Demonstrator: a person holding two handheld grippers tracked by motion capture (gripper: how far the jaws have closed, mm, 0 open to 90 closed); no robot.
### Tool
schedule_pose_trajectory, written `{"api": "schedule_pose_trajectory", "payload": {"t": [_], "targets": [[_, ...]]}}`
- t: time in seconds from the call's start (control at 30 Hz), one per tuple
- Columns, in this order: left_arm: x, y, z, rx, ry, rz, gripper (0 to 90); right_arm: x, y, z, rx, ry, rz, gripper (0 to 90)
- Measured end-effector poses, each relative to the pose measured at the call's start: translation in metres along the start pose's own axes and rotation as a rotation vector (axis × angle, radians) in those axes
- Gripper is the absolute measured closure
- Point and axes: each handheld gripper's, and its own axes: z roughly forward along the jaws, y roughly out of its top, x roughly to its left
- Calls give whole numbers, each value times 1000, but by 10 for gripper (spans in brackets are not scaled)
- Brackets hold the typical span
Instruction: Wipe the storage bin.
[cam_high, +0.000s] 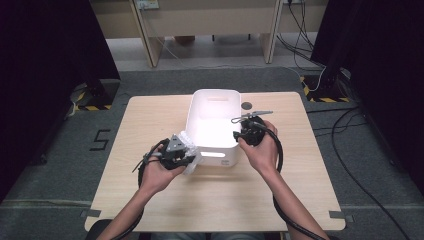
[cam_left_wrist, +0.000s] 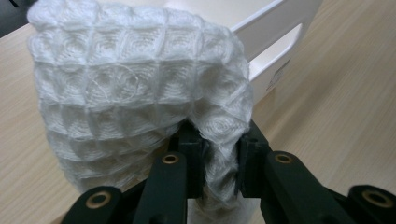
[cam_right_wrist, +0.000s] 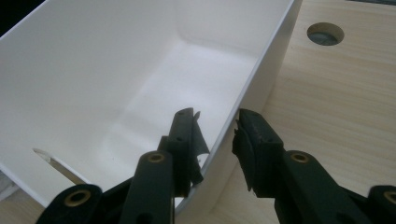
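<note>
A white waffle-weave cloth (cam_left_wrist: 130, 93) hangs bunched in front of my left gripper (cam_left_wrist: 217, 135), whose jaws are shut on a fold of it. From above, that cloth (cam_high: 190, 147) and my left gripper (cam_high: 188, 160) sit just off the near left corner of a white plastic bin (cam_high: 215, 93). My right gripper (cam_right_wrist: 217, 123) straddles the bin's right wall (cam_right_wrist: 261, 70), one jaw inside and one outside, pads pressed on the rim. In the high view my right gripper (cam_high: 239, 134) is at the bin's right rim. Nothing lies inside the bin.
The bin stands in the middle of a light wooden table (cam_high: 150, 120). A round cable hole (cam_high: 246, 106) lies just behind my right gripper, also visible as a hole (cam_right_wrist: 325, 33) beside the bin. The bin's near wall has a handle slot (cam_left_wrist: 280, 44).
</note>
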Motion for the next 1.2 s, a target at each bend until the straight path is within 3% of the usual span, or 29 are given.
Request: {"api": "schedule_pose_trajectory", "payload": {"t": [0.67, 1.2], "targets": [[-5, -4, 7, 30, 21, 16, 762, 1, 0, 1, -6, -4, -7, 677], [-8, -10, 17, 59, 13, 18, 763, 3, -2, 4, 11, -7, -11, 658]]}}
